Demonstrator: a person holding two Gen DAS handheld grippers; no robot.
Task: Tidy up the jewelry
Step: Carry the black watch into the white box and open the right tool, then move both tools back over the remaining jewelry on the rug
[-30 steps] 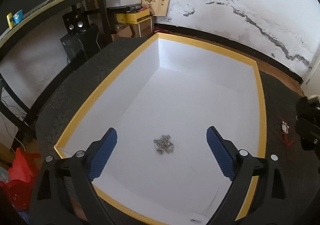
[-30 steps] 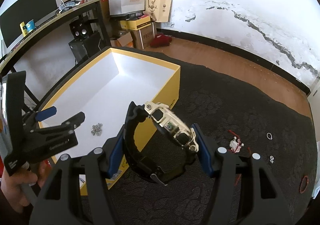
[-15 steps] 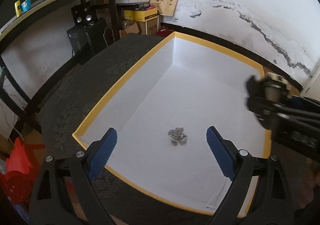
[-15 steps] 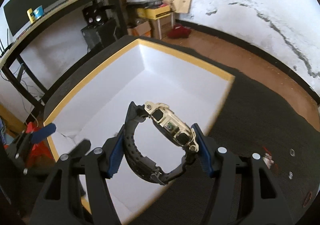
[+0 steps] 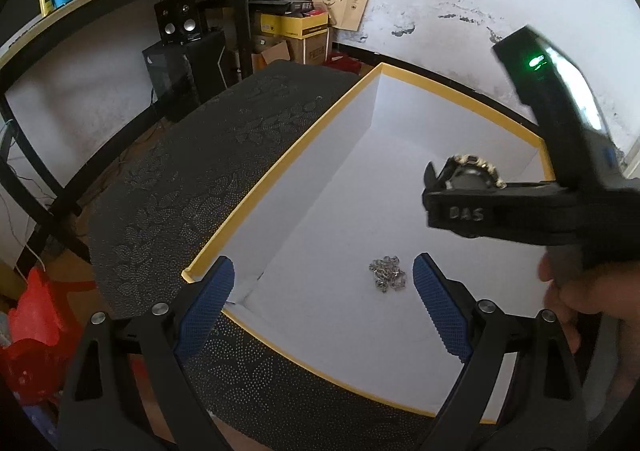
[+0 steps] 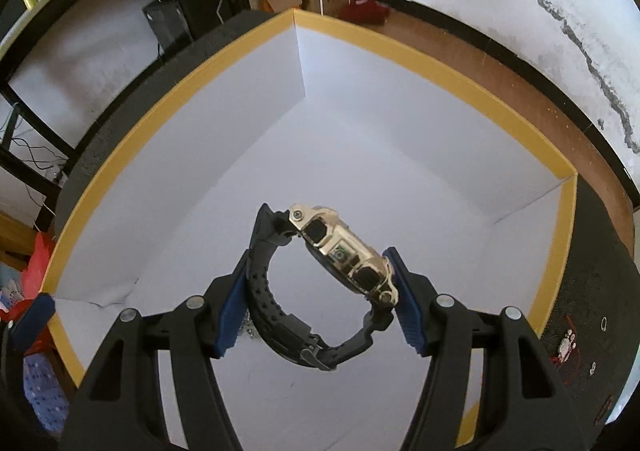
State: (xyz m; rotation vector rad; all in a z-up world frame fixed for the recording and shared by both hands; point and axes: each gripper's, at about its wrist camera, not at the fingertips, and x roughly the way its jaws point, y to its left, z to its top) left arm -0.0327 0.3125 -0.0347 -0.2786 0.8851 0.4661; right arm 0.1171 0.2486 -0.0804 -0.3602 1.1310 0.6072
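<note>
Right gripper (image 6: pixel 320 307), lower centre of the right wrist view: clenched on a wristwatch (image 6: pixel 324 283), blue pads (image 6: pixel 231 315) pressing the black strap on one side and the gold case on the other. Watch held above the white floor of an open box (image 6: pixel 400 55) with a yellow rim, clear of the bottom. Same gripper seen at right of the left wrist view (image 5: pixel 472 207), watch (image 5: pixel 470 173) at its tip, over the box interior.

Left gripper (image 5: pixel 320 303), lower centre of the left wrist view: released, nothing between the pads, poised over the near corner of the box (image 5: pixel 248 203). Small heap of silver chain jewelry (image 5: pixel 387 274) lying on the box floor, just inside the right-hand pad. Box resting on a dark patterned mat (image 5: pixel 180 187). Small loose items (image 6: pixel 566 345) on the mat at lower right of the right wrist view, outside the box; kind not discernible.
</note>
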